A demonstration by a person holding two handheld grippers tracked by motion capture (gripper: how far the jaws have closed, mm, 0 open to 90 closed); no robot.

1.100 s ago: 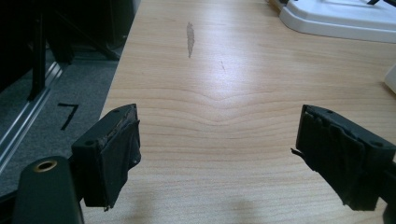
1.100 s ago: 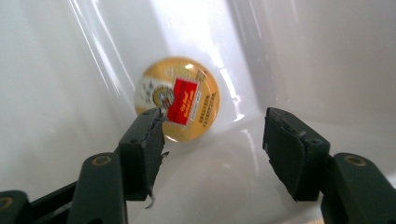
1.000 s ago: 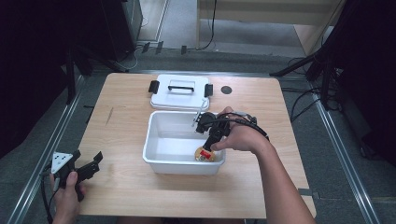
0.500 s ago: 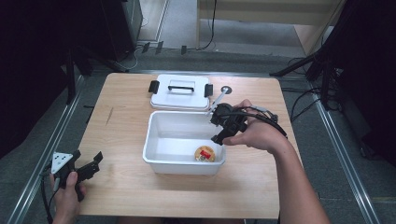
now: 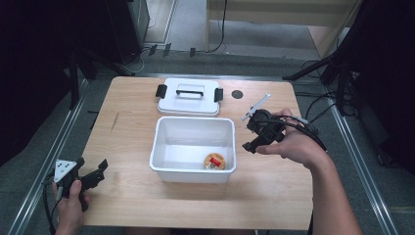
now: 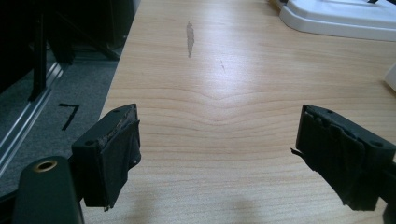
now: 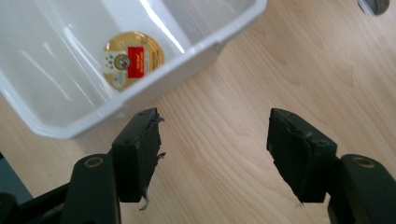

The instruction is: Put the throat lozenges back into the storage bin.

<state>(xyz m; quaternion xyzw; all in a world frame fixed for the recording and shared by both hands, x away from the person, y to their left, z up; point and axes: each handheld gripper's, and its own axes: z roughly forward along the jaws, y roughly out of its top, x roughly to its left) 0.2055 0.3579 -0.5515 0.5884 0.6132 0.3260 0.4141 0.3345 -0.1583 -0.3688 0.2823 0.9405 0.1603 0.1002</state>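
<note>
A big wooden table (image 5: 132, 132) holds a white tub (image 5: 194, 170) in the middle. Behind the tub, just beside it, lies a white lid (image 5: 190, 100) with a dark handle (it is flat on the table). Inside the tub, near its front right corner, sits a small round gold thing (image 5: 214, 161) with a red patch. The right gripper (image 5: 255, 133) is just to the right of the tub, above the table, with its jaws wide apart and nothing between them. The left gripper (image 5: 97, 172) is at the front left corner of the table, with its jaws also wide apart and nothing in them.
</note>
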